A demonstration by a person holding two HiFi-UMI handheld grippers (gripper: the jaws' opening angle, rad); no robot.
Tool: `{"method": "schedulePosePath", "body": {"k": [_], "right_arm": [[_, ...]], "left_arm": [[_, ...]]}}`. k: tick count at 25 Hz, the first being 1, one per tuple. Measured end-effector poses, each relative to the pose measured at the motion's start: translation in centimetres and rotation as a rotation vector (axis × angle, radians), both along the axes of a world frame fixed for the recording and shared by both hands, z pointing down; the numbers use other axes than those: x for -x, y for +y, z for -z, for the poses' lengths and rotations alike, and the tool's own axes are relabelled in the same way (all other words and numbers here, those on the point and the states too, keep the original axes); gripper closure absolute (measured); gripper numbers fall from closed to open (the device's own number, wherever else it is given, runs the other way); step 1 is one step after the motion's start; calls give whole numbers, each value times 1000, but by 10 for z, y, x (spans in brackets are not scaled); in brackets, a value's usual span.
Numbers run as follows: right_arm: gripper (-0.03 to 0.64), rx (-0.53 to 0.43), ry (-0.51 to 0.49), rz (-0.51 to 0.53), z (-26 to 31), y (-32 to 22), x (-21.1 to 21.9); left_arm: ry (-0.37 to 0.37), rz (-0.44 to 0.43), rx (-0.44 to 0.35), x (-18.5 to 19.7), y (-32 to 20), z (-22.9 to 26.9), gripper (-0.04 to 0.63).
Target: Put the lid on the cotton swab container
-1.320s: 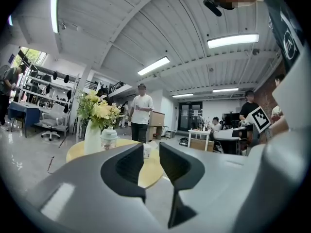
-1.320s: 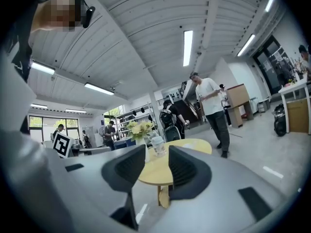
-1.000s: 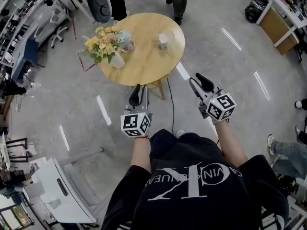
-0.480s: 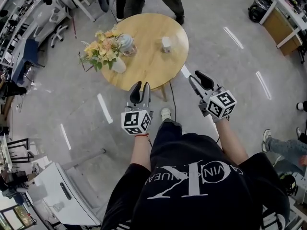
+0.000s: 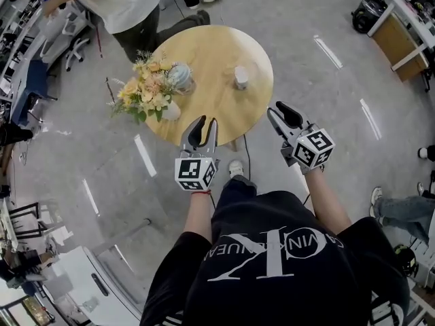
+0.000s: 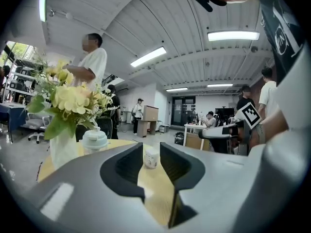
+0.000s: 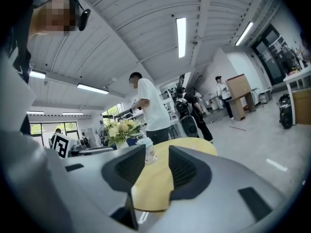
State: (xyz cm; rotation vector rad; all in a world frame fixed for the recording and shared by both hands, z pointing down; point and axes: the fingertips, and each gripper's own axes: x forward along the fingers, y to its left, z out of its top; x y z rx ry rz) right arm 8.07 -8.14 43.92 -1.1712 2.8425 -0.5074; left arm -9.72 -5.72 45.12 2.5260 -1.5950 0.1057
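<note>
Workshop floor (image 5: 326,100), grey and open: the round wooden worktop (image 5: 224,117) now lies just ahead of the person, nearer than a second ago, with a bystander in white (image 5: 129,5) at its far-left edge. The left gripper (image 5: 204,125) and right gripper (image 5: 280,112) point at it, jaws apart and empty, so the approach looks nearly done. Right of the flowers (image 5: 146,87), the small white container (image 5: 240,77) stands upright, long axis vertical; its lid cannot be picked out

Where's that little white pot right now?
In the head view the little white pot stands at the right of the round wooden table, apart from the flowers.
</note>
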Motion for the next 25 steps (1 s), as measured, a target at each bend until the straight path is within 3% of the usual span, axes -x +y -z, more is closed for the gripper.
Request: {"method": "schedulePosePath", "body": {"k": [16,25], "right_arm": [[503,73,11,-91,-22,-62,14],[503,98,18,-163,-31,-83,14]], "left_arm": [[-41,-202,44,-22,-70,-23,491],[-59,-357,56,-44,-101,-36,437]]}}
